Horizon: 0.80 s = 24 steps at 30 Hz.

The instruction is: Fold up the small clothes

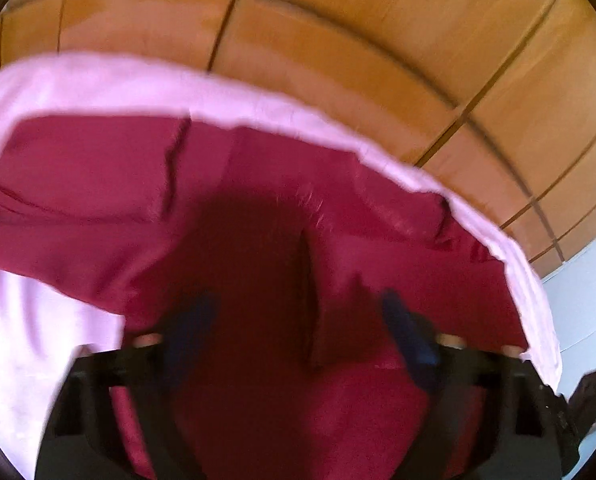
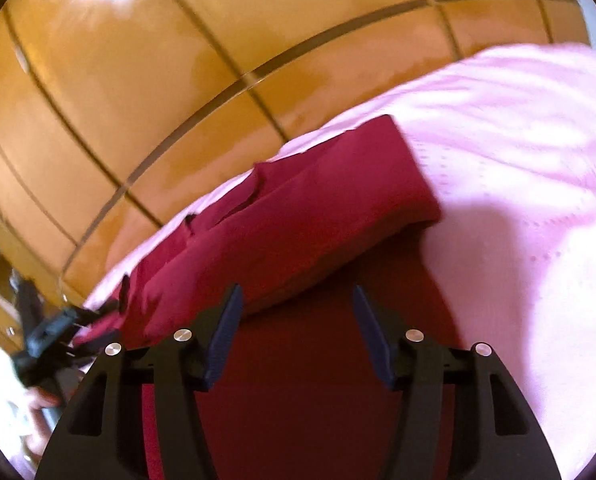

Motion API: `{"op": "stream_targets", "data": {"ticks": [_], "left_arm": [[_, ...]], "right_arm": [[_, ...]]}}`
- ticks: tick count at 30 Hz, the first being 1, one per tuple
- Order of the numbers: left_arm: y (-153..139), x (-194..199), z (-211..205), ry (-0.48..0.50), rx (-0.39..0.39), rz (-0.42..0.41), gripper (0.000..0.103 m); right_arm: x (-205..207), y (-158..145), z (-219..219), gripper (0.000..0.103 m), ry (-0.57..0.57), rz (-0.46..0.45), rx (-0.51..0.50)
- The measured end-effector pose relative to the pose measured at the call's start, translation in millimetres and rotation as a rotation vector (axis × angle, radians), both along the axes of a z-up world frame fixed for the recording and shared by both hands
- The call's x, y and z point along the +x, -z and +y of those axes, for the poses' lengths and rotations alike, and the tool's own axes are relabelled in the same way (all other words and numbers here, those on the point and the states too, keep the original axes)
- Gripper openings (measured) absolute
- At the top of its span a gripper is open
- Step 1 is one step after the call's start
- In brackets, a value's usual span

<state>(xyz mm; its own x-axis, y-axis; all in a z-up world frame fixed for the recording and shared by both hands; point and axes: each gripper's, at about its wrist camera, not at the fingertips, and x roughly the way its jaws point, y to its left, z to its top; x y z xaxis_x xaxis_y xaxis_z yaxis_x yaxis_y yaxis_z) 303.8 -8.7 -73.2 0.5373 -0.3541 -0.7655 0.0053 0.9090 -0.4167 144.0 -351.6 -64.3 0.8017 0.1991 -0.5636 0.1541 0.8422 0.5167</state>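
A dark red garment [image 1: 226, 208] lies spread on a pink sheet [image 1: 38, 340], partly folded over itself. It also shows in the right wrist view [image 2: 298, 216], with one folded layer lying across another. My left gripper [image 1: 298, 312] is open just above the red cloth, its blue fingertips [image 1: 406, 328] blurred and wide apart. My right gripper [image 2: 296, 304] is open over the near part of the garment, fingers [image 2: 372, 336] apart with nothing between them. The left gripper also appears at the left edge of the right wrist view [image 2: 50, 336], at the garment's far end.
The pink sheet [image 2: 530, 184] covers the bed to the right. Glossy wooden wardrobe panels [image 2: 158, 80] stand right behind the bed's far edge, and they also show in the left wrist view [image 1: 378, 40]. A white wall [image 1: 586, 304] is at the right.
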Motion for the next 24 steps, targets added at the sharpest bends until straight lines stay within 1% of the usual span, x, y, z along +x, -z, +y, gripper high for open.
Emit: {"op": "stream_targets", "data": {"ticks": [1, 2, 4, 5, 6, 7, 8, 10, 11, 12, 13, 14, 15, 16, 17, 18, 20, 21, 24], "left_arm": [[6.1, 2.6, -3.3, 0.000, 0.012, 0.022, 0.060], [8.0, 4.7, -6.7, -0.006, 0.035, 0.020, 0.056], [5.0, 2.5, -17.3, 0.016, 0.088, -0.012, 0.051], [4.1, 2.1, -22.1, 0.039, 0.113, -0.024, 0.032], [2.3, 1.8, -28.2, 0.055, 0.163, -0.039, 0.014], [-1.0, 1.7, -30.7, 0.057, 0.200, -0.053, 0.010], [-4.3, 2.7, -31.7, 0.072, 0.195, -0.067, 0.002], [-18.6, 2.4, -30.1, 0.076, 0.180, -0.114, 0.001], [-26.8, 1.5, -29.3, 0.070, 0.182, -0.145, 0.001], [-34.3, 0.6, -28.3, 0.065, 0.180, -0.177, 0.001], [-42.8, 0.0, -26.7, 0.054, 0.174, -0.209, 0.001], [-47.8, 0.2, -24.9, 0.043, 0.168, -0.226, 0.001], [-48.1, 1.1, -23.9, 0.039, 0.163, -0.229, 0.001], [-45.7, 2.3, -23.2, 0.037, 0.176, -0.227, 0.001], [-39.3, 5.8, -25.7, 0.035, 0.202, -0.225, 0.001], [-28.3, 6.8, -28.6, 0.032, 0.251, -0.220, 0.001], [-4.6, 7.7, -31.6, 0.034, 0.316, -0.187, 0.001], [8.9, 9.6, -33.4, 0.041, 0.315, -0.156, 0.002], [8.9, 10.2, -31.8, 0.027, 0.308, -0.157, 0.005]], "right_arm": [[1.4, 1.2, -2.7, 0.057, 0.006, -0.002, 0.017], [4.1, 2.7, -9.1, 0.057, 0.013, -0.004, 0.048], [10.9, 4.7, -16.0, 0.057, 0.024, -0.005, 0.088], [17.9, 6.1, -19.3, 0.057, 0.042, -0.006, 0.115], [23.6, 7.4, -24.9, 0.057, 0.054, -0.011, 0.149], [29.1, 8.3, -29.4, 0.057, 0.067, -0.018, 0.181], [33.5, 9.2, -33.5, 0.057, 0.079, -0.021, 0.204], [46.8, 12.0, -46.0, 0.057, 0.116, -0.011, 0.263], [50.0, 13.2, -51.2, 0.050, 0.138, -0.006, 0.282], [52.1, 13.5, -57.2, 0.040, 0.169, -0.005, 0.300], [51.7, 11.8, -62.4, 0.020, 0.201, -0.010, 0.300], [48.8, 10.0, -66.0, 0.016, 0.226, -0.016, 0.282], [45.6, 9.7, -66.8, 0.015, 0.240, -0.026, 0.262], [44.9, 10.2, -65.6, 0.014, 0.240, -0.030, 0.242], [46.2, 14.0, -61.4, 0.014, 0.237, -0.008, 0.205], [48.1, 18.7, -58.2, 0.014, 0.231, 0.016, 0.184], [52.9, 29.9, -52.2, 0.014, 0.219, 0.043, 0.153], [53.8, 30.3, -48.9, 0.014, 0.217, 0.040, 0.126], [58.5, 29.1, -40.2, 0.014, 0.217, 0.044, 0.069]]}}
